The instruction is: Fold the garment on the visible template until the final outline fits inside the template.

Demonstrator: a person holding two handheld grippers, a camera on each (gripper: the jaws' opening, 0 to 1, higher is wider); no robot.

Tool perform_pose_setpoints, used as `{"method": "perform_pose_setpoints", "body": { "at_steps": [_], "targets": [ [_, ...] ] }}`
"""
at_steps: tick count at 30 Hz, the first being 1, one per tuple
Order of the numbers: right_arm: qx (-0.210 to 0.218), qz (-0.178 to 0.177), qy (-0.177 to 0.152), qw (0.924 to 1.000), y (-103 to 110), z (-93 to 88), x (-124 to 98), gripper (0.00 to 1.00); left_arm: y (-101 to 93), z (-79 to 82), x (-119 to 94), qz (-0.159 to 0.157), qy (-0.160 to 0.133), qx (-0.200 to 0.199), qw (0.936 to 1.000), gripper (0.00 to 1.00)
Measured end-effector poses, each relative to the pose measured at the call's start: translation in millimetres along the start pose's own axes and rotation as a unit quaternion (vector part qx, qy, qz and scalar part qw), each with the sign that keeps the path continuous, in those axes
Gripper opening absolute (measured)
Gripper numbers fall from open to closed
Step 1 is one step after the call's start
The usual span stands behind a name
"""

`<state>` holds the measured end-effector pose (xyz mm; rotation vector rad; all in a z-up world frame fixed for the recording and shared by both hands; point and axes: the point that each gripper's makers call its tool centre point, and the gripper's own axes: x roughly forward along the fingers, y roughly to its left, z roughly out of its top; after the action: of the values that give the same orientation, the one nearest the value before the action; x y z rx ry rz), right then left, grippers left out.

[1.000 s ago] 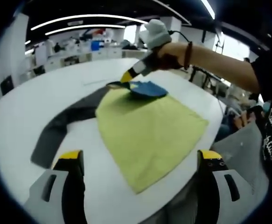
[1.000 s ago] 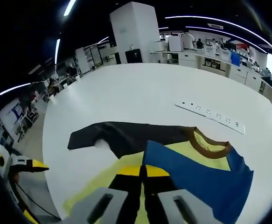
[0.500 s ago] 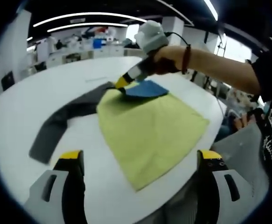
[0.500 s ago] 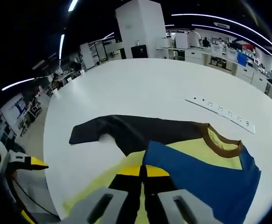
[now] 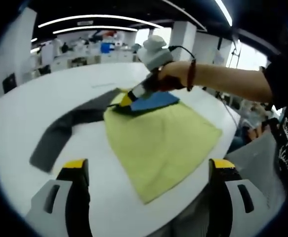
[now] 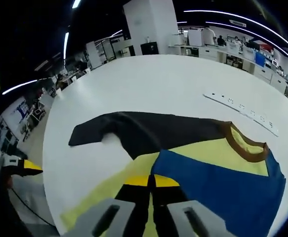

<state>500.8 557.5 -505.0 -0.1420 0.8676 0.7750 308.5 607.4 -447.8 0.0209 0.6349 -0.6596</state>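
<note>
One garment [image 5: 158, 140] lay flat on the white bench [image 5: 20, 118], yellow body toward 5 o'clock in the left gripper view, one dark grey sleeve [image 5: 64, 131] trailing out to 9 o'clock; flat spread presumably so folds come out clean; the right gripper [image 6: 152, 181] had its jaws together, clamped on the edge of the blue sleeve [image 6: 218, 185], which lay doubled over the yellow body, likely a sleeve-in fold to narrow the outline; in the left gripper view that same tool sat at 12 o'clock over the blue patch, held by a person's hand [image 5: 171, 81]; the left gripper [image 5: 148, 170] had its jaws wide apart, nothing between them, hanging near the hem, probably waiting for the next fold; brown collar [image 6: 245, 148] at 3 o'clock in the right gripper view, power strip [image 6: 242, 114] beyond it on the bench at 2 o'clock; no template outline could be made out, cannot tell where it sat; counts: one garment, two sleeves (one grey, one blue), one collar, one power strip, two grippers; grey sleeve not yet folded, so task looked early.
</note>
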Motion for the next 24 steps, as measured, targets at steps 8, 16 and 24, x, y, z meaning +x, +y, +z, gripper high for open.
{"method": "perform_pose_setpoints", "body": {
  "at_steps": [8, 16, 24],
  "targets": [
    [0.035, 0.020, 0.010, 0.9991, 10.1, -16.6, 20.3, 0.00, -0.3, -3.1, -0.5, 0.000, 0.006, -0.001, 1.0000, 0.97],
    [0.036, 0.019, 0.013, 0.9991, 7.7, -18.0, 12.4, 0.02, 3.3, -1.8, -3.2, 0.007, 0.003, -0.002, 1.0000, 0.97],
    [0.036, -0.037, -0.012, 0.9986, -26.0, -0.9, -20.2, 0.44, -3.2, 7.1, -1.0, 0.002, -0.009, -0.001, 1.0000, 0.98]
  ]
}}
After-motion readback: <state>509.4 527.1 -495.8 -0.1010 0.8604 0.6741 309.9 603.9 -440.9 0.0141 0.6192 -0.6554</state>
